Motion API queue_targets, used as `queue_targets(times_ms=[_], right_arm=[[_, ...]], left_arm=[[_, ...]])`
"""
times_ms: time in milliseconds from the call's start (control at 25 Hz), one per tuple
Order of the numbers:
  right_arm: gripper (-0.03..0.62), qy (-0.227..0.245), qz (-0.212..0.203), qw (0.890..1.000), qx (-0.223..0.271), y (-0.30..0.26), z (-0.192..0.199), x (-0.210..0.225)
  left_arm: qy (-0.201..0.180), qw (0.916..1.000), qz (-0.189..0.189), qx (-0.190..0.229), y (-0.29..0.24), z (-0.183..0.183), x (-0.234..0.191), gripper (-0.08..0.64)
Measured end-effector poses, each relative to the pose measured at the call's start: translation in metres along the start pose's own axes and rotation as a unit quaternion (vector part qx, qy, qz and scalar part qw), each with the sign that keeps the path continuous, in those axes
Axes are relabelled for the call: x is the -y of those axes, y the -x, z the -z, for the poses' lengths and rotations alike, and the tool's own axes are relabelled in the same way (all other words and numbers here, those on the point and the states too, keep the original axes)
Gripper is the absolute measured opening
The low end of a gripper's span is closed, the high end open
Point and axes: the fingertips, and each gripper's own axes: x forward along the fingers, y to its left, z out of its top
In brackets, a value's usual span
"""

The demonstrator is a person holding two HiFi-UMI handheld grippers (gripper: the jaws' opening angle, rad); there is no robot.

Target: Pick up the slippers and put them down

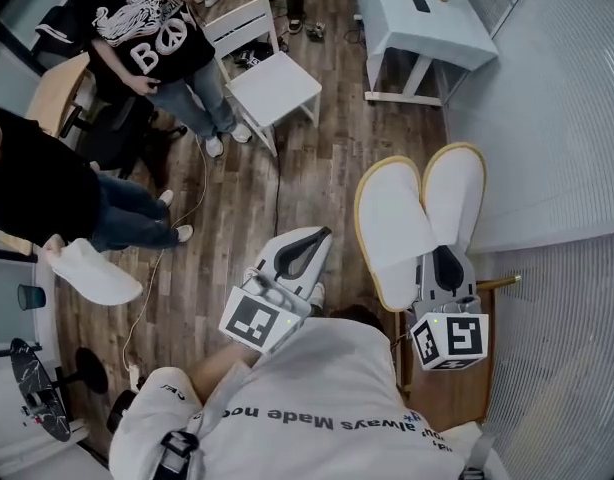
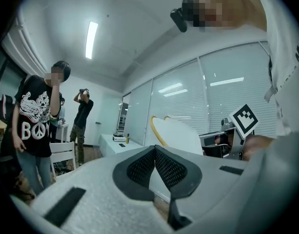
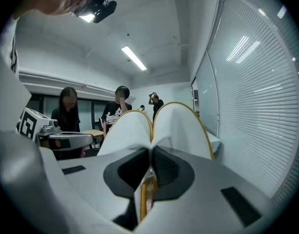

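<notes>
White slippers [image 1: 415, 213], yellow-edged, pressed together, projecting ahead of right gripper [image 1: 446, 268]; white chair [image 1: 277, 83] beyond left gripper [image 1: 305, 251].
Left gripper view: jaws together, nothing between.
Right gripper view: jaws clamped on slippers' near ends; bystanders [image 3: 118, 111] beyond.

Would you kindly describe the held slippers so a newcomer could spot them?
Find the slatted white wall on the head view's right. Beside it the right gripper pinches the slippers: two white soles rimmed in yellow, unlike the bystander's plain white piece.
</notes>
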Motion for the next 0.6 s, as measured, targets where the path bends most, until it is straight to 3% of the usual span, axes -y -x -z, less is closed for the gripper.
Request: queue_targets(times_ms=[360, 600], right_arm=[[0.023, 0.011, -0.019, 1.000, -0.006, -0.006, -0.005, 0.023], [0.023, 0.011, -0.017, 1.000, -0.007, -0.005, -0.011, 0.030]], left_arm=[[0.013, 0.9996, -0.027, -0.001, -0.017, -0.001, 0.001, 0.012], [-0.012, 0.9994, -0.032, 0.001, -0.020, -0.006, 0.002, 0.012]])
